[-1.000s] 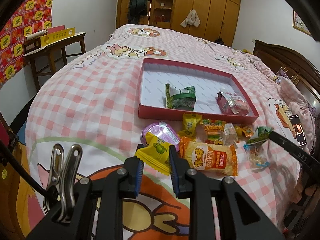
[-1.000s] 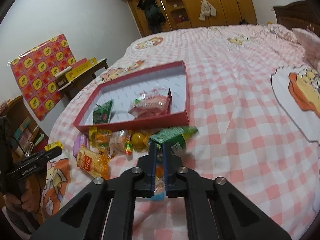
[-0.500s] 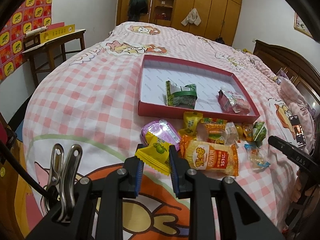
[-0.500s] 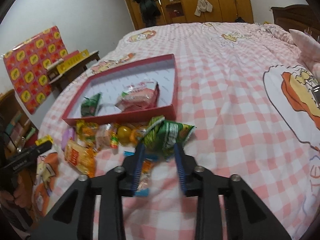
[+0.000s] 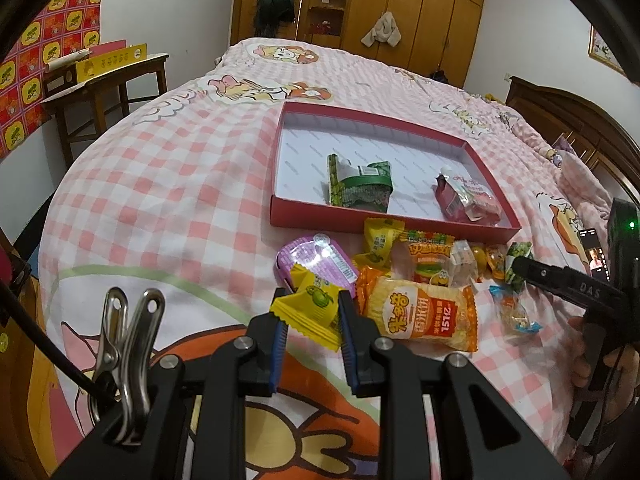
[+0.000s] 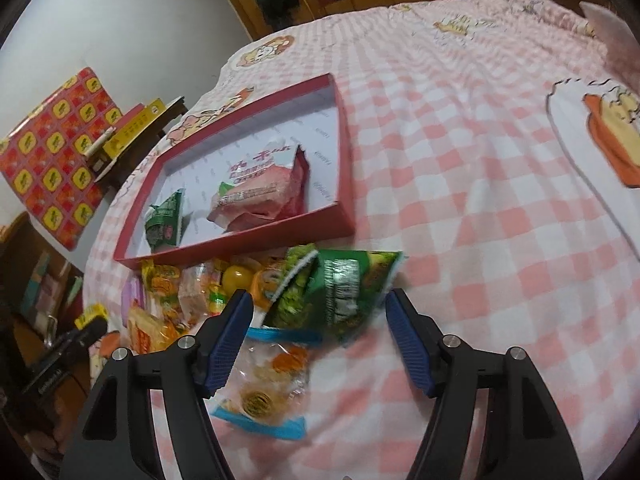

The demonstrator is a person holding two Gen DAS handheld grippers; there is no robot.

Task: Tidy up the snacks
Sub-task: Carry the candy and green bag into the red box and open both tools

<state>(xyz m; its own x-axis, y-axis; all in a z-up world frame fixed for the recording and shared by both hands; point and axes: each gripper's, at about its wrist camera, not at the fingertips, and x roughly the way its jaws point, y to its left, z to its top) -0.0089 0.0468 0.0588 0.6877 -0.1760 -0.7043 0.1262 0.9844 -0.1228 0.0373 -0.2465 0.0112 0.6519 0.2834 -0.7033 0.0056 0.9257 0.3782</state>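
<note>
My left gripper (image 5: 310, 316) is shut on a small yellow candy packet (image 5: 310, 308), held above the bedspread just short of the snack pile. A red shallow box (image 5: 394, 230) lies beyond, holding a green packet (image 5: 360, 184) and a pink packet (image 5: 466, 200). In the right wrist view my right gripper (image 6: 320, 320) has its jaws opening; a green snack bag (image 6: 340, 290) lies on the bed between them, clear of both pads. A clear blue-edged candy bag (image 6: 264, 392) lies below it. The red box (image 6: 280, 232) sits just behind.
Loose snacks crowd the box's near wall: an orange rice-cracker bag (image 5: 424, 314), a purple tub (image 5: 316, 260), a burger-print packet (image 5: 430, 256). A wooden side table (image 5: 108, 84) stands left of the bed, wardrobes at the far wall. A hand (image 5: 608, 364) holds the right gripper.
My right gripper went from shut on the green bag to open, and the bag dropped onto the bed. That gripper moved closer to the snack pile. The left gripper kept its hold and stayed put.
</note>
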